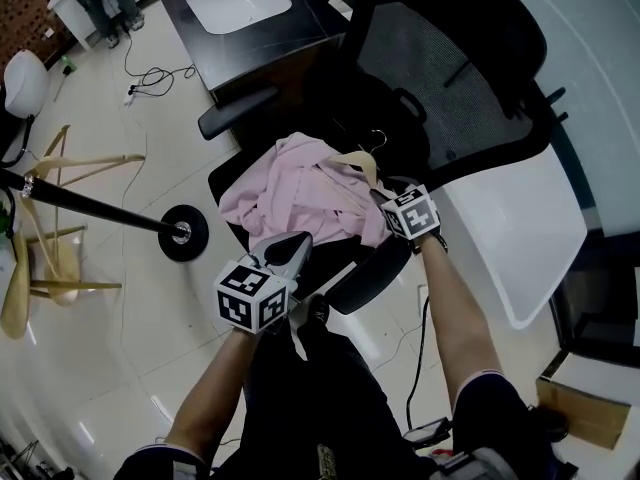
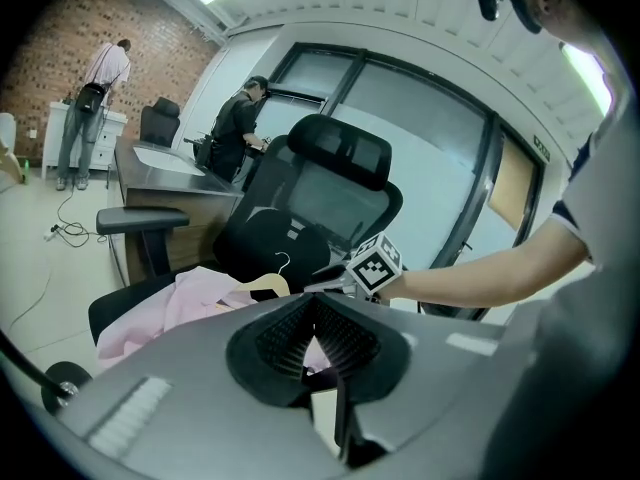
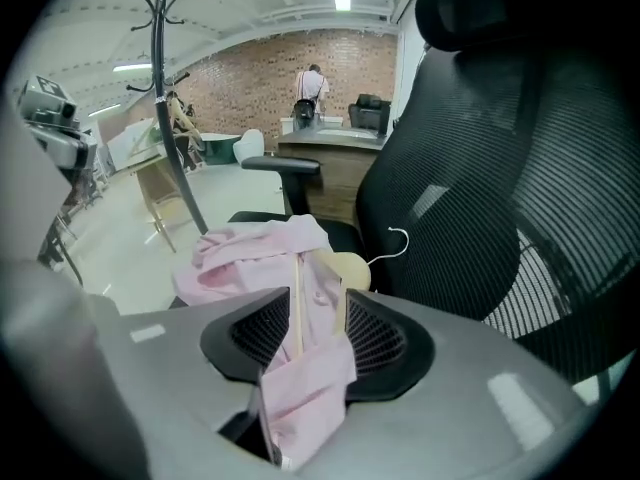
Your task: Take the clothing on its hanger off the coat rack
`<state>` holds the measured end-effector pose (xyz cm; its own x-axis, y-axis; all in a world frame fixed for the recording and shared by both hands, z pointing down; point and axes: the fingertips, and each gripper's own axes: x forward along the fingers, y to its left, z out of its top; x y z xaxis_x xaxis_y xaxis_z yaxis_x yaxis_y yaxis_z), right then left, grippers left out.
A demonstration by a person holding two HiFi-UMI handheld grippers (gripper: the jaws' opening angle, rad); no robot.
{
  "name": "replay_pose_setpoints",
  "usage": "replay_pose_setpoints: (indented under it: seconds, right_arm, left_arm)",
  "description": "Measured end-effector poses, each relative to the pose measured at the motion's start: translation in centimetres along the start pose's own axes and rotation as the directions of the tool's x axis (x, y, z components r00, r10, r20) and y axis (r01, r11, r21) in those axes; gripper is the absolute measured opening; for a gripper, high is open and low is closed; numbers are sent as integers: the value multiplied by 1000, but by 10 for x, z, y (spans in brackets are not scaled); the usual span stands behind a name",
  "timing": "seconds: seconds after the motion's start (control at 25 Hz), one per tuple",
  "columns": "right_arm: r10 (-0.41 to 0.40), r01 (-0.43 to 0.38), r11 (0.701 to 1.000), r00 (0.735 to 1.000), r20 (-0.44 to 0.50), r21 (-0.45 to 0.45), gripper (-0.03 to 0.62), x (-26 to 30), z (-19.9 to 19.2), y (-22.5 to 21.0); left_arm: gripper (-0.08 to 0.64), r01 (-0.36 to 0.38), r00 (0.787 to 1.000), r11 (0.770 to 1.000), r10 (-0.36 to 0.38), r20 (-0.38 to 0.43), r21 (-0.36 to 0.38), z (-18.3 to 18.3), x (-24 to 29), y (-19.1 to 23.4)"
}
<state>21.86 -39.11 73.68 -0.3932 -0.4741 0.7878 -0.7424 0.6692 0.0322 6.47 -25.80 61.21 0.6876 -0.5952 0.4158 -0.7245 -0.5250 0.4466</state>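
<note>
Pink crumpled shirt (image 3: 250, 258) on wooden hanger (image 3: 352, 268), pinched by right gripper (image 3: 318, 313).

**Obscured and Cropped Items**

The pale wooden hanger (image 1: 356, 161) is largely buried under the crumpled pink garment (image 1: 285, 198); only its hook and one shoulder show. The garment covers most of the seat of the black mesh office chair (image 1: 440, 78). The black coat rack (image 1: 95, 208) runs off the head view's left edge, top unseen. The jaws of the right gripper (image 1: 383, 200) are masked there by cloth and marker cube. Whether the left gripper (image 2: 315, 318) pinches cloth cannot be determined. A distant person (image 2: 92, 98) is too small to detail.
</note>
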Motion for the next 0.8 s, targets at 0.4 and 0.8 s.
replay_pose_setpoints:
  seconds: [0.4,0.8]
  right_arm:
    - [-4,-14,998,958,286,61,3,-87,77,27]
    - [13,-81,993,809,587,90,2,-198,163,70]
  left_arm:
    - [12,5,998,996,-11,58,91,45,-2,-9]
    - [12,13,981,979,-51,185,201,119,-27,-40]
